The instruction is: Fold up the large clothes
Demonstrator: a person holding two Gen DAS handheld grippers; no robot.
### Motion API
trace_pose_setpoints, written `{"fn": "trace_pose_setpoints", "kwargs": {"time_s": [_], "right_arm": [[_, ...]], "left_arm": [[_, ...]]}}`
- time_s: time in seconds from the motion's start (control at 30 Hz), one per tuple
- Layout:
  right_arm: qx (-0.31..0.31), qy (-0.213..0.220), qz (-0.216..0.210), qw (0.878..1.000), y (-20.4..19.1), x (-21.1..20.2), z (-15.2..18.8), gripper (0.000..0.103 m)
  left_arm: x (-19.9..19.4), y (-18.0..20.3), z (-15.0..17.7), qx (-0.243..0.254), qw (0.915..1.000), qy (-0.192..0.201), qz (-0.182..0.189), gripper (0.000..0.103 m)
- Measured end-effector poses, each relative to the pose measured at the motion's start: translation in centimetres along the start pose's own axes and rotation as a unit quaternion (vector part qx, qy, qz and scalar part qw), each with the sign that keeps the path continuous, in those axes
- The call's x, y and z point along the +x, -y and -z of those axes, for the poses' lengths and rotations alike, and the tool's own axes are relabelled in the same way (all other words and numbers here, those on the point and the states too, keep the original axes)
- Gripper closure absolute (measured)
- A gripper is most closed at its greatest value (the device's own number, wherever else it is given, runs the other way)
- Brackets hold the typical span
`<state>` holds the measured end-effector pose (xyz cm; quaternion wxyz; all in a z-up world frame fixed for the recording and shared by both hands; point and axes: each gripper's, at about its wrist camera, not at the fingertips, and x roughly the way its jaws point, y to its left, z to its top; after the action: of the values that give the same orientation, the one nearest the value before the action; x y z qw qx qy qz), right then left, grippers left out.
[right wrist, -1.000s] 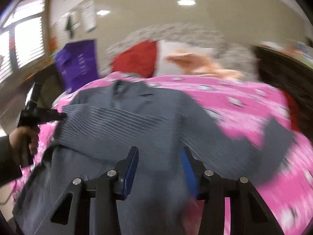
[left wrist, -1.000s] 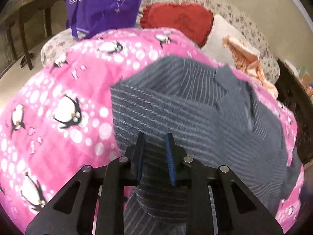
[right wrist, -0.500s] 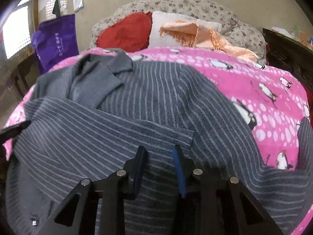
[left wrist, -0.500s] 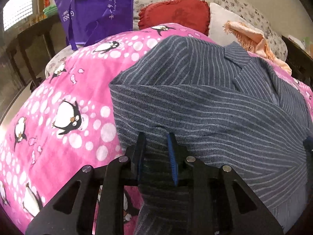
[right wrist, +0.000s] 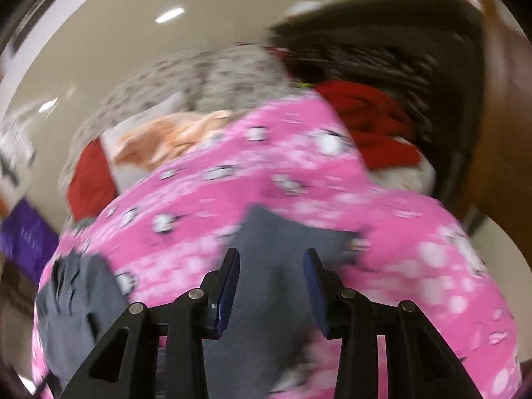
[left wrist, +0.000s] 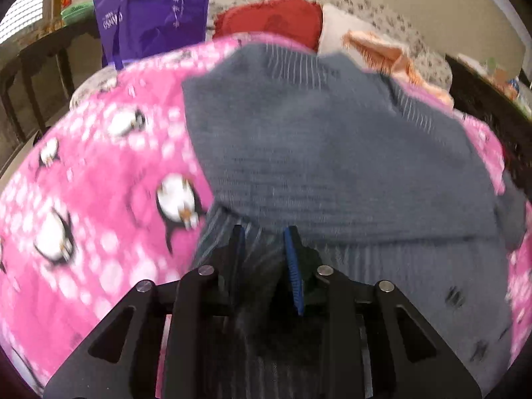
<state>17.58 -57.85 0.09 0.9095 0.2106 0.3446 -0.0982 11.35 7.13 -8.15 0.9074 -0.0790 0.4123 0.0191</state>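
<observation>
Folding is partway: striped grey shirt [left wrist: 332, 153] lying doubled across penguin blanket [left wrist: 99, 183]; left gripper [left wrist: 264, 249] narrowly opening around fabric, right gripper [right wrist: 271, 276] opening over sleeve [right wrist: 286, 239].

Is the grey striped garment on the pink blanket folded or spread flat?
Partly folded: the grey striped garment has one layer doubled over another, on the pink blanket.
</observation>
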Motion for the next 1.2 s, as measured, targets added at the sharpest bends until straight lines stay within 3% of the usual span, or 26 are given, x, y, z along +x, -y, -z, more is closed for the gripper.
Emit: {"fn": "trace_pose_setpoints", "kwargs": {"time_s": [0.1, 0.2, 0.33, 0.43, 0.47, 0.57, 0.7, 0.87, 0.93, 1.03, 1.2], "right_arm": [[0.017, -0.021, -0.015, 1.000, 2.2, 1.3, 0.3, 0.065], [0.006, -0.039, -0.005, 0.999, 2.5, 3.4, 0.8, 0.065], [0.047, -0.010, -0.024, 0.999, 3.6, 4.7, 0.6, 0.066], [0.047, -0.014, -0.028, 0.998, 3.1, 4.9, 0.3, 0.098], [0.042, -0.012, -0.033, 0.999, 2.9, 4.5, 0.3, 0.098], [0.016, 0.017, -0.031, 0.999, 2.0, 1.2, 0.0, 0.099], [0.033, 0.065, -0.007, 0.997, 3.8, -6.3, 0.3, 0.099], [0.044, 0.088, -0.007, 0.995, 4.7, -14.4, 3.2, 0.099], [0.047, 0.086, -0.023, 0.995, 3.7, -15.7, 4.4, 0.099], [0.024, 0.079, -0.047, 0.996, -0.6, -16.1, 5.7, 0.099], [-0.033, 0.055, -0.123, 0.990, -12.0, -12.8, 7.8, 0.099]], "left_arm": [[0.5, -0.4, -0.3, -0.021, 0.9998, -0.003, 0.003, 0.068], [0.8, -0.5, -0.4, -0.029, 0.9995, -0.004, 0.008, 0.067], [1.0, 0.1, -0.4, -0.019, 0.9998, -0.004, -0.007, 0.066], [1.2, 0.0, -0.5, -0.019, 0.9998, -0.004, -0.008, 0.065], [1.2, 0.0, -0.5, -0.020, 0.9998, -0.004, -0.008, 0.065], [1.3, 0.0, -0.6, -0.018, 0.9998, -0.004, -0.009, 0.065], [1.3, 0.0, -0.7, -0.019, 0.9998, -0.004, -0.009, 0.064], [1.3, 0.0, -0.6, -0.019, 0.9998, -0.003, -0.002, 0.060], [1.2, 0.4, -0.7, -0.009, 0.9999, -0.007, 0.004, 0.050], [0.4, 1.0, -1.1, 0.013, 0.9997, -0.019, -0.012, 0.050], [-2.7, -0.9, -2.2, -0.034, 0.9993, 0.000, 0.017, 0.050]]}}
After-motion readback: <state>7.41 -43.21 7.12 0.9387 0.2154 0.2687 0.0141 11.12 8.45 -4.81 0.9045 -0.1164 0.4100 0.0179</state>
